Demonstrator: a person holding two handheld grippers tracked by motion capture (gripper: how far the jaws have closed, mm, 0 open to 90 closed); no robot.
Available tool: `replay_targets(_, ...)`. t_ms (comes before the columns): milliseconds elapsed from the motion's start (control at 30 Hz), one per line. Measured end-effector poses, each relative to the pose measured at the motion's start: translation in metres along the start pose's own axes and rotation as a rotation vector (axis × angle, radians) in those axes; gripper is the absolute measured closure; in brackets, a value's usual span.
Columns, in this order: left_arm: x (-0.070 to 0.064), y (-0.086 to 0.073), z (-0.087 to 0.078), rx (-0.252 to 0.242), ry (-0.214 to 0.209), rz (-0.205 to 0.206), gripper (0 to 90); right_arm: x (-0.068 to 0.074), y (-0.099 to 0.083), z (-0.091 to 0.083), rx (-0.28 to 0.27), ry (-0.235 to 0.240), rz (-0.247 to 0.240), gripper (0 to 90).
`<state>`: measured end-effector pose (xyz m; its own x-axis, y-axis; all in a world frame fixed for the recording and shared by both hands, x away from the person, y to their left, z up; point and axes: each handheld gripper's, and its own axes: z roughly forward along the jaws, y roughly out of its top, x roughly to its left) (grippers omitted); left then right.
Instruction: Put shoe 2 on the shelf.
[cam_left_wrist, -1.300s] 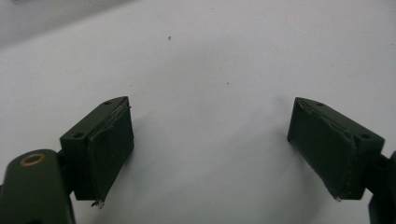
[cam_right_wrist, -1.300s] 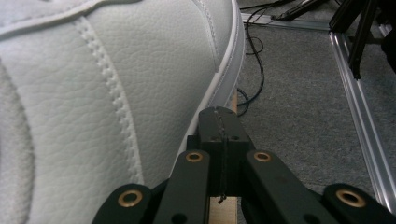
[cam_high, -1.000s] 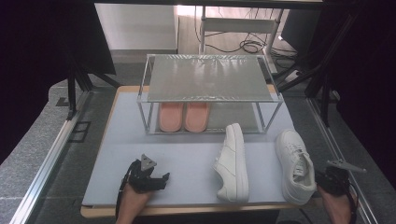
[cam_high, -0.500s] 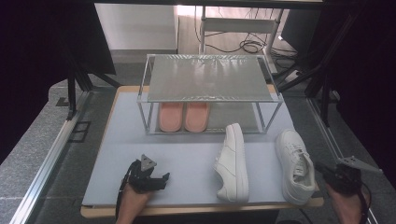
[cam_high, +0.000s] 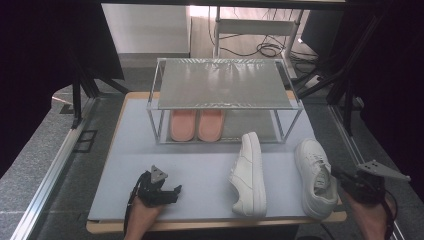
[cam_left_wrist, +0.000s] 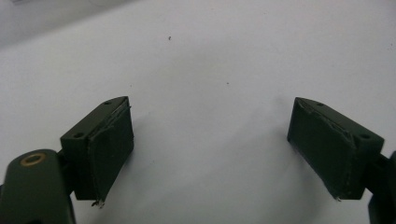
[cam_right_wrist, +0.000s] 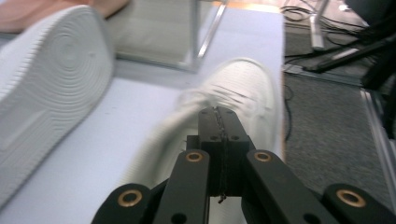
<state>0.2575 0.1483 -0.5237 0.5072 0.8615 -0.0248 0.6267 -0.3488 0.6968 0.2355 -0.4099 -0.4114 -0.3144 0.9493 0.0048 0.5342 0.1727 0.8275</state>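
the right gripper (cam_right_wrist: 219, 114) has its jaws pressed flat together with nothing between them, pointing at the right white sneaker (cam_right_wrist: 233, 93) just ahead. in the high view this gripper (cam_high: 345, 181) sits at the worktop's right front edge, just beside that sneaker (cam_high: 315, 176) near its heel — whether it touches is hard to tell. the sneaker stands upright, toe toward the rack. the left white sneaker (cam_high: 249, 172) lies tipped on its side near it, sole turned to the right. the left gripper (cam_left_wrist: 210, 140) has its jaws spread wide over the bare worktop (cam_left_wrist: 210, 56), holding nothing — it rests at the front left (cam_high: 170, 192). behind, a metal rack (cam_high: 225, 82) shelters a pair of pink slippers (cam_high: 196, 124).
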Motion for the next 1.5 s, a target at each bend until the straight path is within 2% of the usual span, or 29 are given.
replay_targets(100,0.000,0.000,0.000,0.002,0.000,0.002,14.5,0.009,0.005,0.005,0.003,0.037,0.001,90.0)
replay_targets(400,0.000,0.000,0.000,0.002,0.000,0.003,14.5,0.039,0.015,0.018,0.008,0.107,-0.043,90.0)
replay_targets(867,0.000,0.000,0.000,0.000,0.000,0.001,14.5,0.089,0.027,0.053,0.019,0.229,-0.111,90.0)
replay_targets(1267,0.000,0.000,0.000,-0.001,0.000,-0.002,14.5,0.125,0.032,0.076,0.026,0.304,-0.155,90.0)
replay_targets(1500,0.000,0.000,0.000,-0.002,0.000,-0.002,14.5,0.141,0.032,0.088,0.039,0.325,-0.178,90.0)
